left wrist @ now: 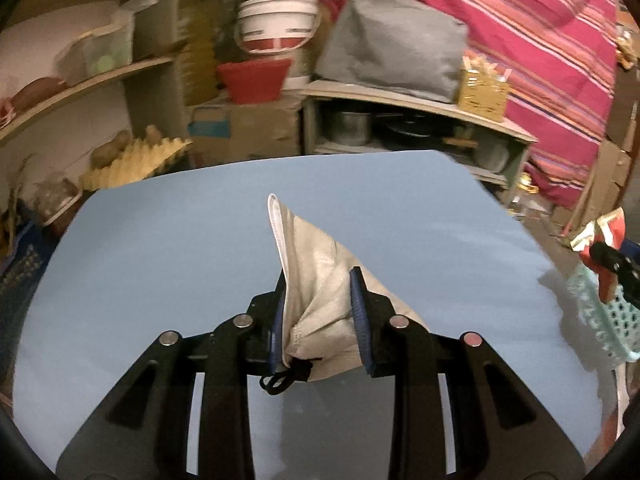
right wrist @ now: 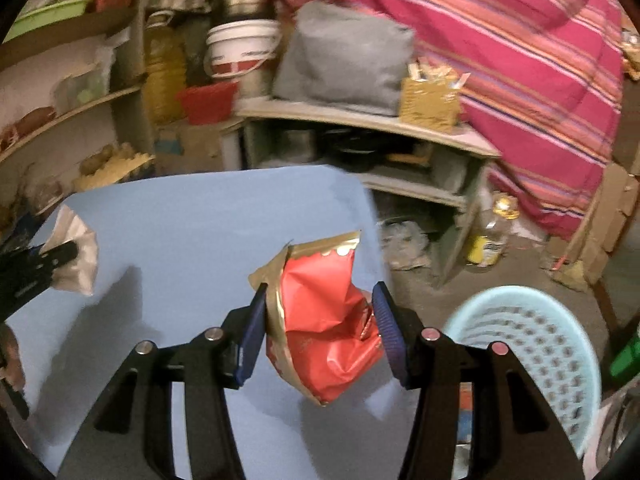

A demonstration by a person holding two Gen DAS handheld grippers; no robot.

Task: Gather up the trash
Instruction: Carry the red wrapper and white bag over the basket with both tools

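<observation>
My left gripper (left wrist: pixel 320 280) is shut on a silver-white foil pouch (left wrist: pixel 316 280) that sticks up between its blue pads, lifted above the blue table (left wrist: pixel 160 260). My right gripper (right wrist: pixel 320 292) is shut on a crumpled red and gold snack wrapper (right wrist: pixel 320 320), also held clear of the blue table (right wrist: pixel 180 232). A light teal perforated basket (right wrist: pixel 532 344) stands low beside the table's right edge, just right of the right gripper. In the left wrist view the basket (left wrist: pixel 608 320) and the red wrapper (left wrist: pixel 604 232) show at the far right. The foil pouch (right wrist: pixel 78 256) appears at the far left of the right wrist view.
Behind the table are cluttered shelves (left wrist: pixel 400 96) with a grey bag (left wrist: pixel 392 44), a white bucket (left wrist: pixel 276 20) and a red tub (left wrist: pixel 252 80). A pink striped cloth (right wrist: pixel 520 60) hangs at the right. A bottle (right wrist: pixel 492 236) stands on the floor near the shelf.
</observation>
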